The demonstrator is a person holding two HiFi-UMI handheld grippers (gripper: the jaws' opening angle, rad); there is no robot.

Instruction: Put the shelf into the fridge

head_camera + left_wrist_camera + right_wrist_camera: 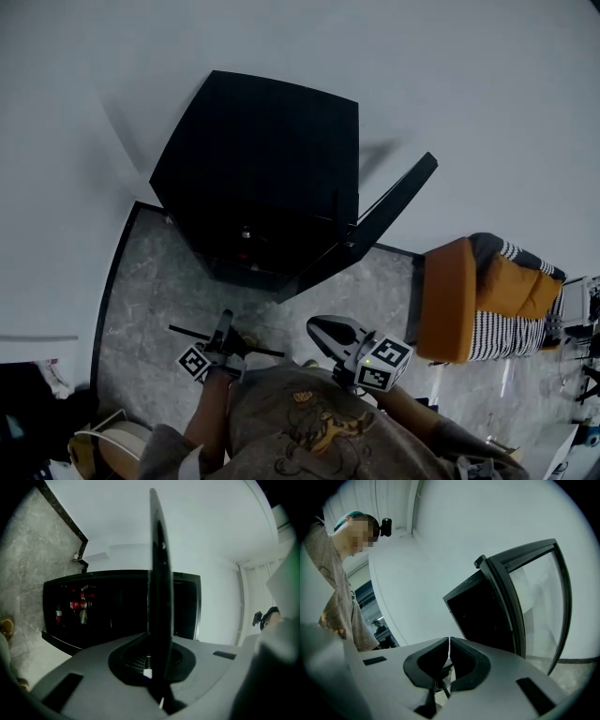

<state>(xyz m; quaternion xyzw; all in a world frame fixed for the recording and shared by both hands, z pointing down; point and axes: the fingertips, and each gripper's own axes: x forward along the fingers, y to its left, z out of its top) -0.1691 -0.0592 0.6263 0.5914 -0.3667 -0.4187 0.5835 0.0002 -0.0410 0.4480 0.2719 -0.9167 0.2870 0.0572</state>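
The shelf (267,352), a thin dark plate, lies level in front of me with my left gripper (225,326) shut on its near edge. In the left gripper view the shelf (158,573) stands edge-on between the pads, with that left gripper (155,665) clamped on it. Ahead stands the black fridge (262,169). Its glass door (394,211) is swung open to the right. Its dark inside (117,606) holds red cans and bottles (79,604) at one end. My right gripper (325,331) hangs beside the left one, shut and empty. Its closed jaws show in my right gripper (449,644) view, facing the door (534,597).
An orange armchair with a striped cushion (469,300) stands right of the fridge door. Grey marble floor (150,300) lies between me and the fridge, edged by a dark strip along the white wall. A round basket (108,441) sits at my lower left.
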